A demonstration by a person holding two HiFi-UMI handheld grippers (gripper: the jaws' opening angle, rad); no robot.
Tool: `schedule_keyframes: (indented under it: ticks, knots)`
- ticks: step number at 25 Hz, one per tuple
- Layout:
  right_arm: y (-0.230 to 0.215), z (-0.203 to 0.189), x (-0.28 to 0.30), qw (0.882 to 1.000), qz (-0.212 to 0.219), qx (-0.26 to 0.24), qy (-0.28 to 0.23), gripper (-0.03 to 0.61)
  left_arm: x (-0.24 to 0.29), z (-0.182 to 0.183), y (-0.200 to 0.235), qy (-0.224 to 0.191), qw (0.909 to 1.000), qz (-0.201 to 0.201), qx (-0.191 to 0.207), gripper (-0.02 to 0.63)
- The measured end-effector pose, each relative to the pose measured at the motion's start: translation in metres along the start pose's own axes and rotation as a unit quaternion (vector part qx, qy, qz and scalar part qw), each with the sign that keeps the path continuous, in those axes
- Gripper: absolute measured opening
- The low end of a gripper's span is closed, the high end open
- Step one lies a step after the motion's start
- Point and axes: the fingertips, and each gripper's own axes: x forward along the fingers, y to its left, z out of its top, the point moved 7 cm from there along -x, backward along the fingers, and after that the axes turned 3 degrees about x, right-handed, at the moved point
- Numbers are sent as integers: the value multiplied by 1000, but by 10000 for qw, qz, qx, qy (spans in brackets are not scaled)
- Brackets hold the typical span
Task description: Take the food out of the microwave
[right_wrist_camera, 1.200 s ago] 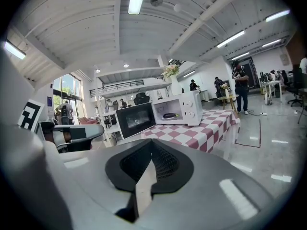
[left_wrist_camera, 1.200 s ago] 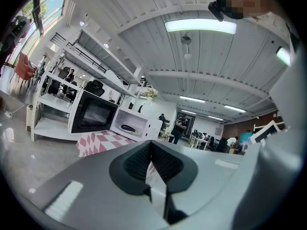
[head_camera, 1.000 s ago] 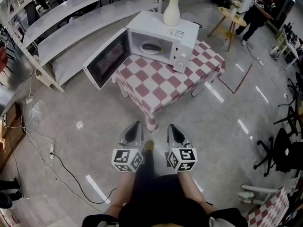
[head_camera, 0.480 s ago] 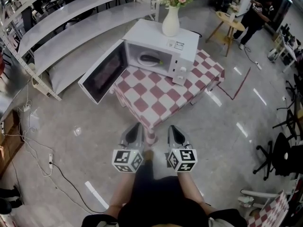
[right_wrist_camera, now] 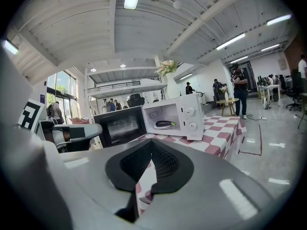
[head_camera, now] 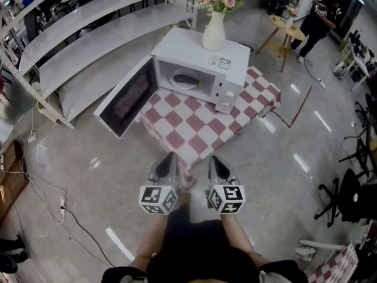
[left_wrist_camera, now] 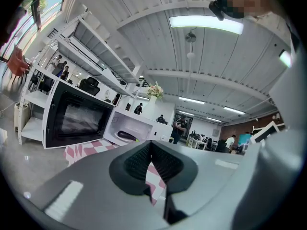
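Note:
A white microwave (head_camera: 203, 69) stands on a table with a red-and-white checked cloth (head_camera: 194, 119), its door (head_camera: 125, 104) swung wide to the left. Inside lies a dark eggplant (head_camera: 185, 79) on a white plate. Both grippers hover over the floor short of the table's near corner, side by side. My left gripper (head_camera: 166, 163) is shut and holds nothing, and so does my shut right gripper (head_camera: 217, 164). The left gripper view shows the eggplant (left_wrist_camera: 127, 136) beyond the shut left gripper (left_wrist_camera: 151, 145). In the right gripper view the eggplant (right_wrist_camera: 164, 124) lies far past the right gripper (right_wrist_camera: 152, 145).
A white vase of flowers (head_camera: 214, 25) stands on the microwave's top. Long grey shelves (head_camera: 76, 37) run along the left. A round wooden side table (head_camera: 287, 21) and a person (head_camera: 315, 16) are at the back right. Cables (head_camera: 50, 184) trail on the floor at left, an office chair (head_camera: 352, 193) at right.
The table and microwave have come closer to both grippers in the head view. Both grippers stay shut, side by side.

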Motion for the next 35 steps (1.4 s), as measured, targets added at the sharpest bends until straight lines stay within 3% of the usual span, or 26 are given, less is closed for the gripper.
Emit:
schedule_keyframes:
  ticks: [35]
  knots:
    - [-7,9,70,9998,-160,40,-78,2,65,7,41,29,9996,-286,-1,8]
